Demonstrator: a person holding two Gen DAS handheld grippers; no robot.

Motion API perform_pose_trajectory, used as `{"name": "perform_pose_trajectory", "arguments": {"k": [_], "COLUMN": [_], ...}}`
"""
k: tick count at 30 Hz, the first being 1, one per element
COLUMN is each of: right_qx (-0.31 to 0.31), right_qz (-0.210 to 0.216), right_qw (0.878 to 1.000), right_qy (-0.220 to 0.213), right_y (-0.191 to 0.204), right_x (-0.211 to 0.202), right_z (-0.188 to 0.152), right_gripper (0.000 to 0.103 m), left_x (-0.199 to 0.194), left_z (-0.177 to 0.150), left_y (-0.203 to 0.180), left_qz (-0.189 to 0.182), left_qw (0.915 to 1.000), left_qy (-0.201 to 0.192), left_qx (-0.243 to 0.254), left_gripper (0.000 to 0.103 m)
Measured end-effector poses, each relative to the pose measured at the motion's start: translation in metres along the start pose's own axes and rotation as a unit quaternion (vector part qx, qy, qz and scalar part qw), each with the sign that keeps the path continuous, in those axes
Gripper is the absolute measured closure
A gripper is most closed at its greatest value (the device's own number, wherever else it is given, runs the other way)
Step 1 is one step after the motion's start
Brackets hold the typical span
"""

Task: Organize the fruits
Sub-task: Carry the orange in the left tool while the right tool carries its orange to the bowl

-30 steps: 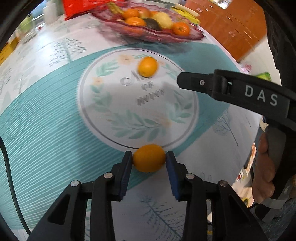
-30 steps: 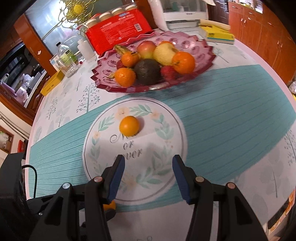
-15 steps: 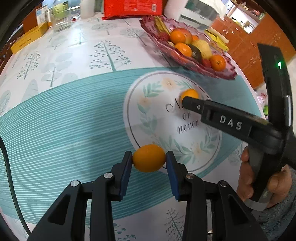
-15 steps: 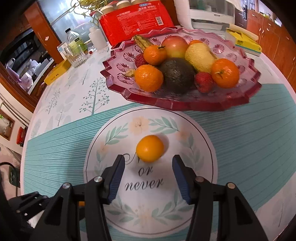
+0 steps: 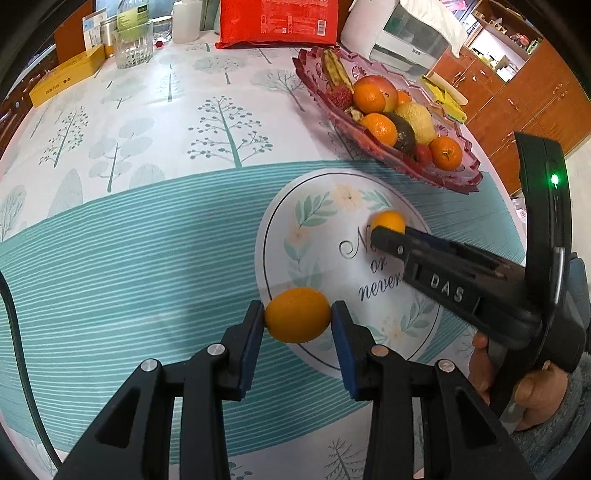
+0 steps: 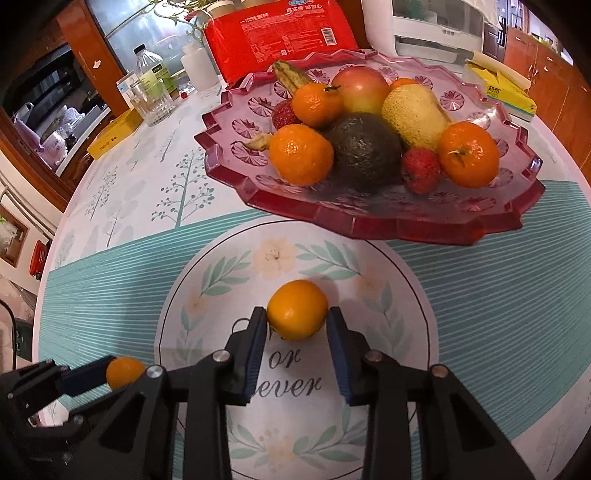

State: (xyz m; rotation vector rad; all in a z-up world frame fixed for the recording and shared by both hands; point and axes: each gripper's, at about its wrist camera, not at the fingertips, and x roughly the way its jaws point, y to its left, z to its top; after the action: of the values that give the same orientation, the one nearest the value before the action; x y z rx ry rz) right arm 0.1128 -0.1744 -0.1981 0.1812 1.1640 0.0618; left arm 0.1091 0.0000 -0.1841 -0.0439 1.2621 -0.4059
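Observation:
My left gripper [image 5: 297, 314] is shut on a small oval orange [image 5: 297, 315], held just above the teal tablecloth at the edge of the round floral print. My right gripper [image 6: 297, 319] is closing its jaws on a second small orange [image 6: 297, 308] that rests on the print; both pads touch its sides. In the left wrist view the right gripper [image 5: 384, 232] reaches in from the right over that orange [image 5: 388, 220], with a hand on its handle. The right wrist view shows the left gripper [image 6: 85, 376] and its orange [image 6: 123, 372] at lower left. A red glass fruit tray [image 6: 406, 225] holds several fruits behind.
Behind the tray stand a red package [image 6: 280, 33], a white appliance [image 6: 424, 26] and a yellow packet [image 6: 498, 92]. A drinking glass [image 6: 153, 103], bottles and a yellow box [image 6: 114, 133] stand at the far left. The round table's edge curves close on the right.
My right gripper moved forward to the orange on the print and its jaws came in onto it. My left gripper, still holding its orange, shifted and rolled a little.

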Motion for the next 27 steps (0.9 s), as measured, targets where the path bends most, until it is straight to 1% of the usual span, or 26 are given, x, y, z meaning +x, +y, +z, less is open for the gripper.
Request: {"name": "perform_pose_trajectory", "arguments": {"k": [4,10,15,21,27], "right_qx": [-0.009,-0.013,-0.014,-0.014,-0.016], "right_qz": [0.004,0.016,0.02,0.02,0.008], "right_qw": [1.0,0.999,0.998,0.995,0.99], "right_qy": [-0.01,-0.03,-0.056,-0.101,-0.14], "right_y": [0.003,0.006,0.007,0.006,-0.001], "right_x": [-0.015,-0.051,-0.084,-0.129,-0.168], "right_z": [-0.003,-0.007,-0.004,0.013,0.038], "right_gripper": [0.07,0.07,0.07,0.07,0.07], "left_x": [-0.005,-0.027,-0.049,-0.074,-0.103], "left_z": [0.01,0.027,0.042,0.065,0.099], "left_y": [-0.005,-0.018,-0.032,-0.053,-0.081], "left_qz": [-0.002,-0.003,-0.008,-0.011,-0.013], "left_qw": [1.0,0.9997,0.9989,0.997,0.993], "left_qy": [-0.004,-0.022,-0.039,-0.063,-0.098], "left_qx": [0.003,0.013,0.026,0.043,0.065], "left_gripper": [0.067,0.067,0.067,0.067,0.067]}}
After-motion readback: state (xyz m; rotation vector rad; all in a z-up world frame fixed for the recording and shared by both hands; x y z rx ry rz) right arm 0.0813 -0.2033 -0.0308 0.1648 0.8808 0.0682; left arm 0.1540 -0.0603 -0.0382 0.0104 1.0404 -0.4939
